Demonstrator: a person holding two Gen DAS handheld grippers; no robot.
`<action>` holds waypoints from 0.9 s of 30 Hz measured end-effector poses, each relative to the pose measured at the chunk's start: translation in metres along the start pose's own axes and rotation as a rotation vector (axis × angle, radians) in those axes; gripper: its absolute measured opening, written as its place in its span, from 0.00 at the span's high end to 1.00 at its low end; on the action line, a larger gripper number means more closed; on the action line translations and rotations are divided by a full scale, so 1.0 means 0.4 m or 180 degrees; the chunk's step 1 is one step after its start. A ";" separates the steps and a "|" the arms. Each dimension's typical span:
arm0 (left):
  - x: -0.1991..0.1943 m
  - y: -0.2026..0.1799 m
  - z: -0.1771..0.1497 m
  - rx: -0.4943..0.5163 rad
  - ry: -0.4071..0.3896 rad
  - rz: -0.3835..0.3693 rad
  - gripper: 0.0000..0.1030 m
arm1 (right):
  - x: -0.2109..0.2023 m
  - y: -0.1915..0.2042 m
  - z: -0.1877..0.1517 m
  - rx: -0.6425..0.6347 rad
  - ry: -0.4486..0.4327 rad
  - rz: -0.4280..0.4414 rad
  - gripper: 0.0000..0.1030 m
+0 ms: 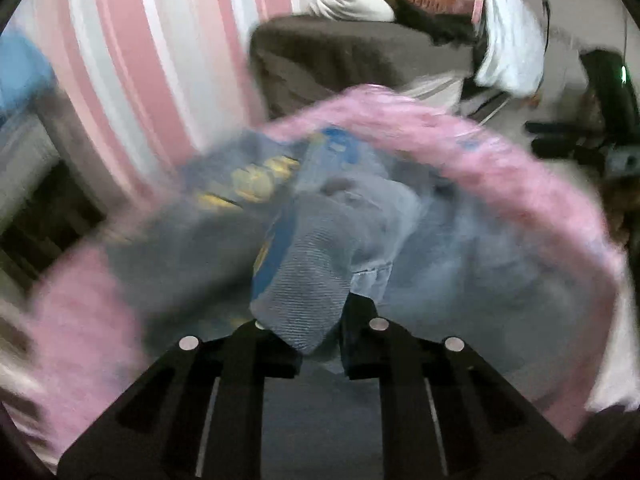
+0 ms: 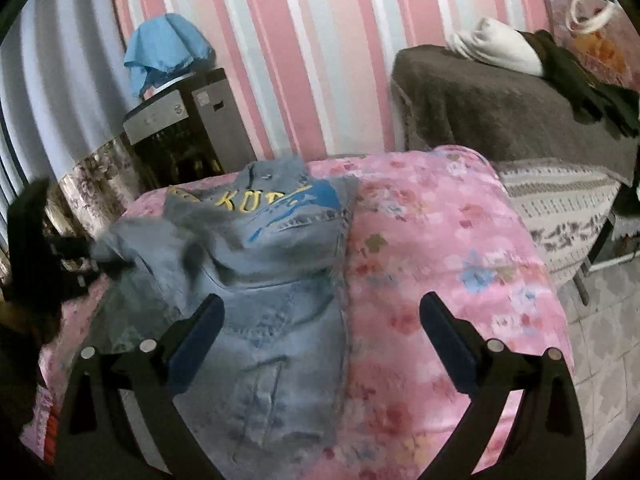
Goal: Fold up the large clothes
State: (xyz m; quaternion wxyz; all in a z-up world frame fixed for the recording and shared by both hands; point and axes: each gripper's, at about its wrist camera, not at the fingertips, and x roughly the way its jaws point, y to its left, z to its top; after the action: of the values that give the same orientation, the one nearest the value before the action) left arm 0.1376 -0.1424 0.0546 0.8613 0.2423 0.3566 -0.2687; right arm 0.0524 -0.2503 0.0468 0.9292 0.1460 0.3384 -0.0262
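Denim jacket (image 2: 260,264) lies on pink floral bed cover (image 2: 440,248). Left claw (image 1: 316,332) pinches denim edge; right claw (image 2: 320,320) spread, hovering empty. Risk: thin pinch slips mid-fold, or one-sided pull bunches jacket, drags cover.

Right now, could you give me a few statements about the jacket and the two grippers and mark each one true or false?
1. The left gripper is shut on a fold of the denim jacket. True.
2. The right gripper also grips the jacket. False: its jaws stand open with nothing pinched.
3. The jacket lies on a pink floral cover. True.
4. The wall behind is plain white. False: it has pink, white and grey stripes.
5. The jacket bears yellow lettering. True.
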 end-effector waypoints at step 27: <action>0.130 0.284 -0.222 -0.1093 0.0075 -0.0146 0.03 | 0.526 0.325 0.015 -0.1260 0.0844 0.0230 0.42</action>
State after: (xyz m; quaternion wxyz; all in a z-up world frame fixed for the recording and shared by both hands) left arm 0.1981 -0.0195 -0.0143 0.8795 0.0866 0.4127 -0.2205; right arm 0.2373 -0.1172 -0.0500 0.8875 -0.0248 0.4506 0.0934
